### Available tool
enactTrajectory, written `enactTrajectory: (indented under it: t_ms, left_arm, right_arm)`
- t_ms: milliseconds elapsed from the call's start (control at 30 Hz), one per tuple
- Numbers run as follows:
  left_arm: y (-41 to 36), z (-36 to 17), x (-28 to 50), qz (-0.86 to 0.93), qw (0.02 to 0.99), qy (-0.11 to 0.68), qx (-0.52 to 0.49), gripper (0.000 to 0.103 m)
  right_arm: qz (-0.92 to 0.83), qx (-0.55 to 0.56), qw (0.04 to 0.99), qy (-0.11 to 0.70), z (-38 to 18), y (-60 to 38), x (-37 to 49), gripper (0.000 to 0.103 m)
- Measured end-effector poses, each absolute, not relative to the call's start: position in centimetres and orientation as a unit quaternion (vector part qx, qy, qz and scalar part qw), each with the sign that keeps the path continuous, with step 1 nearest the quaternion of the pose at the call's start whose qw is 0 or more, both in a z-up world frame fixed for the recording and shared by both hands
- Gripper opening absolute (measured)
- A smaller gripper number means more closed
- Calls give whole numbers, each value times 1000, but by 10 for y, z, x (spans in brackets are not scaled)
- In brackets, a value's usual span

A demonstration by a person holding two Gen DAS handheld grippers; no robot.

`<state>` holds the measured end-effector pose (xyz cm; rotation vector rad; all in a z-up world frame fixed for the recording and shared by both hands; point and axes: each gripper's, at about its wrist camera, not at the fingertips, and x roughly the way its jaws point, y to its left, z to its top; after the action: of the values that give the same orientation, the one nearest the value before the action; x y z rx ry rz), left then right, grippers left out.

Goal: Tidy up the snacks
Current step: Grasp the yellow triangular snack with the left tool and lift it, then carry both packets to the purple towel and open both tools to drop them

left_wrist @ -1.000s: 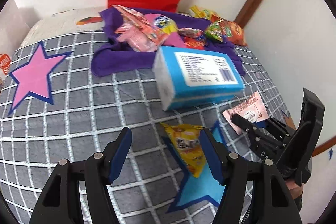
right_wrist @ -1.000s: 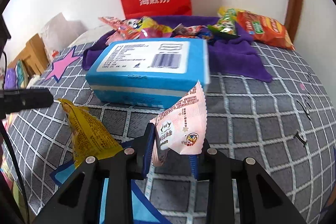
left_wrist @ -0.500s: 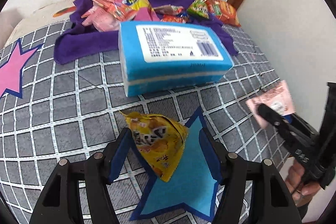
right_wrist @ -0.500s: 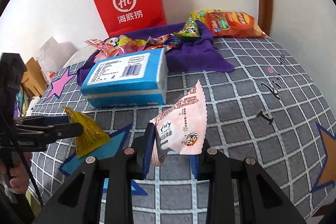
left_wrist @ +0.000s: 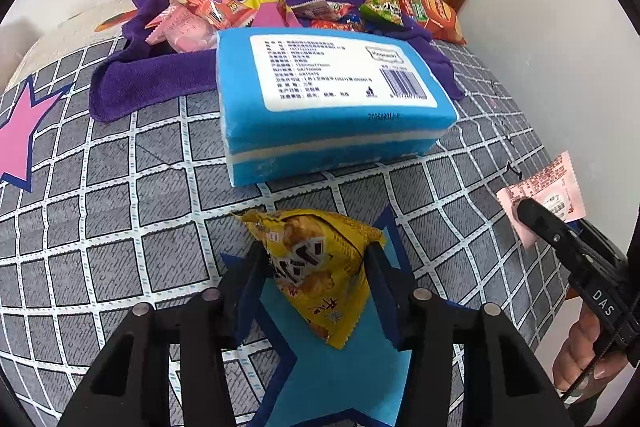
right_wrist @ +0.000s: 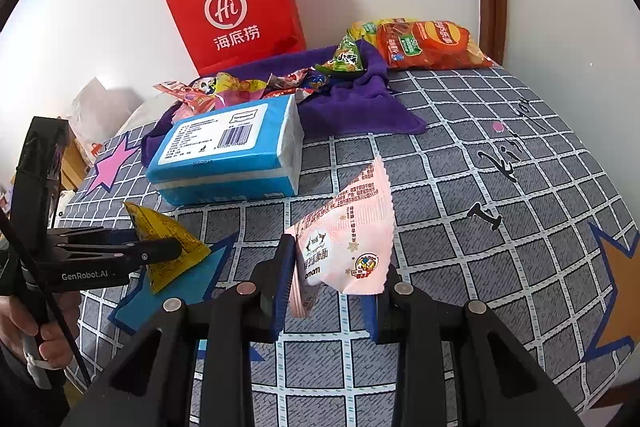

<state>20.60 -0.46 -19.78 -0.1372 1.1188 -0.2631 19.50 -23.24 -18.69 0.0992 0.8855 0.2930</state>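
Note:
A yellow snack packet [left_wrist: 316, 267] lies on a blue star patch [left_wrist: 340, 375] of the grey checked cover. My left gripper [left_wrist: 316, 253] straddles it; its jaws are closing and both pads touch the packet's sides. The right wrist view shows the same grip from the side, the left gripper [right_wrist: 172, 251] on the yellow packet [right_wrist: 152, 223]. My right gripper [right_wrist: 330, 275] is shut on a pink snack packet [right_wrist: 348, 227], held above the cover. The pink packet [left_wrist: 552, 183] also shows at the right edge of the left wrist view.
A blue tissue pack [left_wrist: 332, 107] lies just beyond both grippers. Behind it a purple towel [left_wrist: 152, 75] carries several loose snacks [left_wrist: 240, 3]. A red paper bag [right_wrist: 236, 7] stands against the wall, and an orange chip bag [right_wrist: 428, 43] lies at the back right.
My left gripper moved forward over the yellow packet, and its jaws then narrowed onto it. My right gripper drew back from the tissue pack, still holding the pink packet.

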Motion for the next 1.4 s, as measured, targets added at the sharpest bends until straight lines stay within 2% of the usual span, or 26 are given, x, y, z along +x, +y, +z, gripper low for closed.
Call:
enactTrajectory:
  t_ms: [500,867,1100,1400]
  left_arm:
    - [29,-146,199,-125,860,488,-75,46]
    - [41,-89,259,-116,883,449,-72,46]
    - [30,-73,313,-119,890,436,-57,46]
    - [8,-83,362,-128,887,441,-52,46]
  right_arm:
    - [142,32,902,406,-149,-221,206,30]
    - [142,11,912,385,-103,-200,287,30]
    - [142,12,907,395,-106,-195,338,30]
    - [154,16,890,429,-139,-192,385,30]
